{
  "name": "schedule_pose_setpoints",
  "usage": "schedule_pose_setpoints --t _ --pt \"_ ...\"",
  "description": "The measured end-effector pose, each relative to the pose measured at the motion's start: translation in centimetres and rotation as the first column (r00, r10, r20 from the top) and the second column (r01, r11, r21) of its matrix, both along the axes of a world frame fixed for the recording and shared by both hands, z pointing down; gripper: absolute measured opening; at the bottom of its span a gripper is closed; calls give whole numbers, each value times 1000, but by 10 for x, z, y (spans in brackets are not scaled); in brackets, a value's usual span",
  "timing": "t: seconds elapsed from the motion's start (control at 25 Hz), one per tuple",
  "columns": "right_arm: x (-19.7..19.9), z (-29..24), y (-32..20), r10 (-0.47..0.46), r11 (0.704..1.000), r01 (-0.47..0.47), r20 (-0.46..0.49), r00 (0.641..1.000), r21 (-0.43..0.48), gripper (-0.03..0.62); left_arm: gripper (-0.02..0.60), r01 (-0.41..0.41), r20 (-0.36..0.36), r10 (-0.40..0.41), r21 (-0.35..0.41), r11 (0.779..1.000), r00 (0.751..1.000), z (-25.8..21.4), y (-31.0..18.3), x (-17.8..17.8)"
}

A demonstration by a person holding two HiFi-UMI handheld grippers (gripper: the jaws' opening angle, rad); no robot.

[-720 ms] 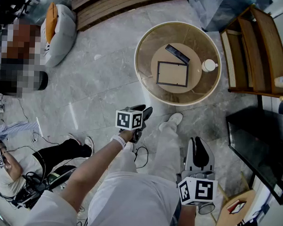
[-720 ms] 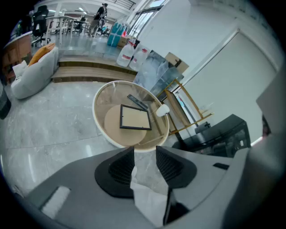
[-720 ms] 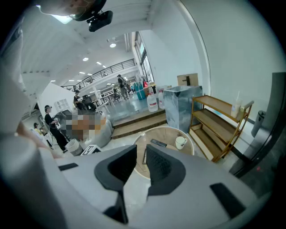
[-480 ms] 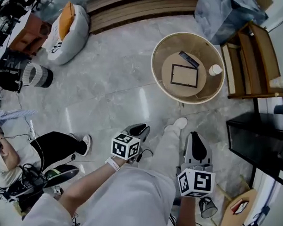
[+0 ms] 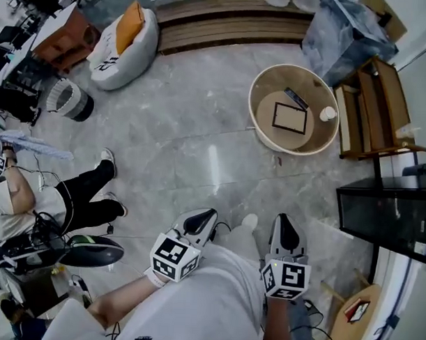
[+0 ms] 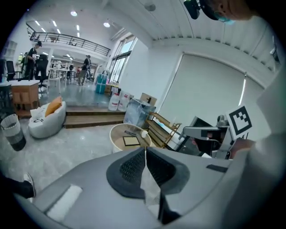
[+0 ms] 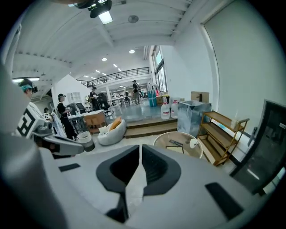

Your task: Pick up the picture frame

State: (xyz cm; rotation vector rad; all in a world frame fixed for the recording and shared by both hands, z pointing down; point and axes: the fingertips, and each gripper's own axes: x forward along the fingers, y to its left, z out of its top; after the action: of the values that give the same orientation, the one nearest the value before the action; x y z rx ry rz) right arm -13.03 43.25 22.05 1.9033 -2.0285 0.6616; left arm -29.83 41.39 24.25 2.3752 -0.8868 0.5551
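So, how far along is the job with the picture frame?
Nothing looks done yet: the picture frame lies flat on the round table, untouched. In hand: nothing; the left hand-held gripper and right hand-held gripper are both shut and empty, far from the table. Remaining: approach, open, grasp and lift.
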Motion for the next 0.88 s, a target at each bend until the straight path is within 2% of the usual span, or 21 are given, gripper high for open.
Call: schedule_pose_setpoints --t 0.16,0.44,0.6,0.8,0.88 --pt "18 -13 11 -14 999 15 -15 1000 32 17 11 10 -3 -10 28 1000 1000 -7 13 20" --pt "98 -23 22 23 996 -27 51 998 90 17 11 -22 -2 23 75 997 1000 -23 19 108" --pt "131 -27 21 7 992 -12 42 999 122 17 9 -22 3 21 99 995 1000 -28 16 146" --pt "164 -20 18 -11 992 5 51 999 122 17 11 -65 45 63 40 997 997 -14 25 187" --pt "169 -19 14 -32 993 25 59 998 118 17 9 -88 44 86 46 995 995 -16 23 203"
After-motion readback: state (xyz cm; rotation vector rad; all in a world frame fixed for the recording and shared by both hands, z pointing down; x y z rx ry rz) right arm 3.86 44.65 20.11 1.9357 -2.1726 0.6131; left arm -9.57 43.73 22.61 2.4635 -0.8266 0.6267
